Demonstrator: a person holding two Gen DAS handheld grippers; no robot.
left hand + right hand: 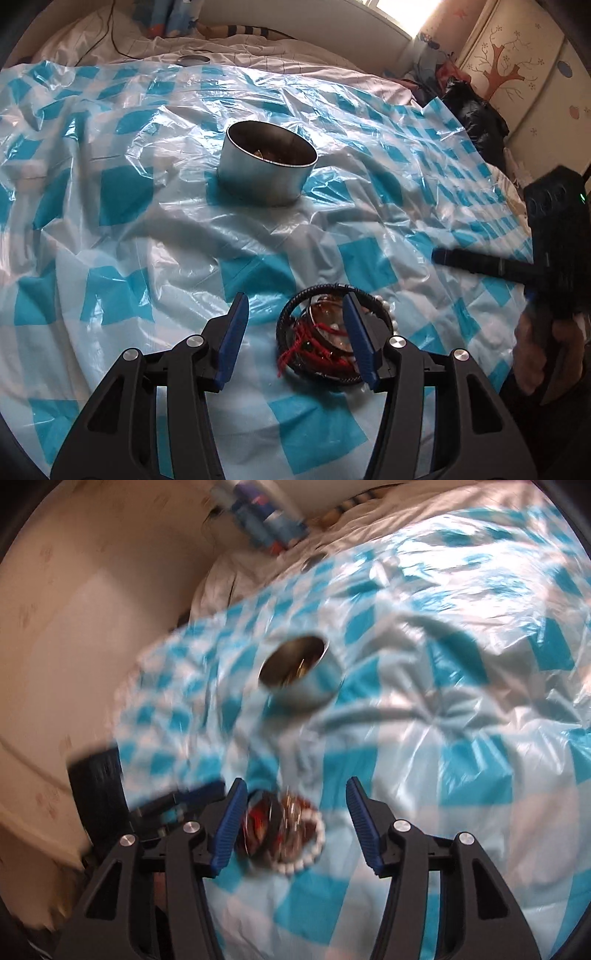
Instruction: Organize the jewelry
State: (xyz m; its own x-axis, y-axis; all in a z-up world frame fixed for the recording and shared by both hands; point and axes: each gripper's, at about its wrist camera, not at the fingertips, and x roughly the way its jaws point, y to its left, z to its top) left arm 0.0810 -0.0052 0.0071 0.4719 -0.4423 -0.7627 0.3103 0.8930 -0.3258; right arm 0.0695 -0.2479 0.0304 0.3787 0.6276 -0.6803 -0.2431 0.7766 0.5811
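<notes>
Blue-and-white checked plastic sheet point(369, 258) covers the bed; a round metal tin point(266, 162) stands above frame centre, something brassy inside, perhaps jewelry; the jewelry pile point(325, 332), a black ring bracelet, red cord and pearl beads, lies low in the frame, right of centre; left claw point(295, 332) gapes wide, one blue pad touching the pile; right claw point(293, 821) is wide too, the blurred pile between its pads.
</notes>
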